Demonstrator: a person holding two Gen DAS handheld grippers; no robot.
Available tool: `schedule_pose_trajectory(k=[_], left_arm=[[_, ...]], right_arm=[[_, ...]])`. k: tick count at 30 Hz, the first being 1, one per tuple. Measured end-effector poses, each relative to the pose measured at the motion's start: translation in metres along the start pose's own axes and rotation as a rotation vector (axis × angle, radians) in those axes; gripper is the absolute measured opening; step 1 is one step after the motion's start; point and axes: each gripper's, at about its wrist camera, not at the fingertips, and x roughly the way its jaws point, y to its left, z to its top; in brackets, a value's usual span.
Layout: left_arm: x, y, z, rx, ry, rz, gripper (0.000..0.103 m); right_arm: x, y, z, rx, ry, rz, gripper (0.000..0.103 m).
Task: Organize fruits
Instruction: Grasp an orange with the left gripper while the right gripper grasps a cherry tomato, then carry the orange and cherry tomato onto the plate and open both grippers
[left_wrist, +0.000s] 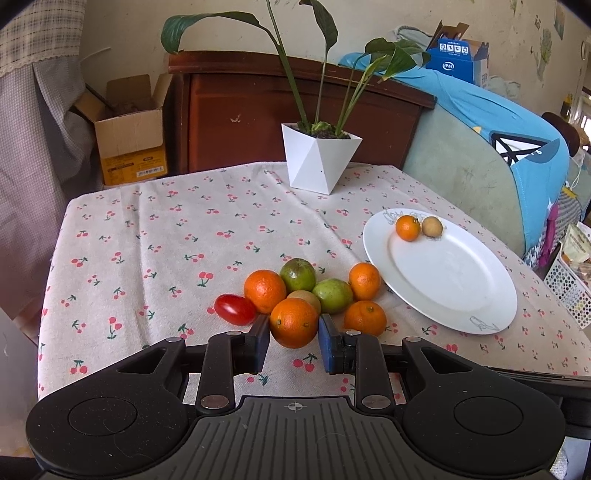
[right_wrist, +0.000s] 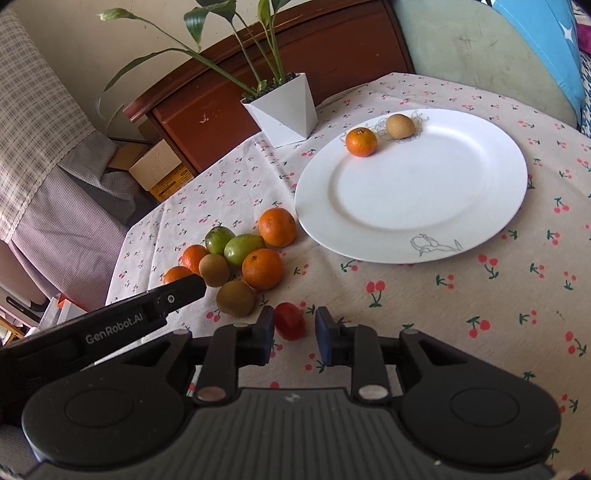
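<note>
An orange (left_wrist: 293, 323) at the near edge of the fruit pile on the desk (left_wrist: 147, 229) sits clenched in the left gripper (left_wrist: 293, 341). The right gripper (right_wrist: 294, 334) straddles a red tomato (right_wrist: 290, 320), pads released, near the white plate (right_wrist: 424, 199).

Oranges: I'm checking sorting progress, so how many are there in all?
5: one on the plate at; one between the left gripper pads; three in the pile.
</note>
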Motion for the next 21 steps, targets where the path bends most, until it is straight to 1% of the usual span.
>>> schedule_pose_trajectory(k=[8,12,15,18,21], left_arm=[[0.003,0.002,-0.001,-0.008,0.01,0.01,0.026],[0.004,-0.001,-0.002,-0.001,0.014,0.007,0.026],[0.004,-0.004,-0.001,-0.002,0.017,0.001,0.026],[0.004,-0.009,0.004,-0.008,0.014,-0.023,0.026],[0.004,-0.016,0.013,-0.025,0.012,-0.069,0.026]], right_arm=[[0.001,0.008,-0.004,-0.059,-0.009,-0.024,0.026],[0.002,0.014,-0.006,-0.114,-0.015,-0.057,0.019],[0.0,0.014,-0.006,-0.106,-0.026,-0.069,0.018],[-0.01,0.007,0.002,-0.062,-0.083,-0.081,0.018],[-0.026,-0.006,0.017,0.003,-0.165,-0.099,0.018]])
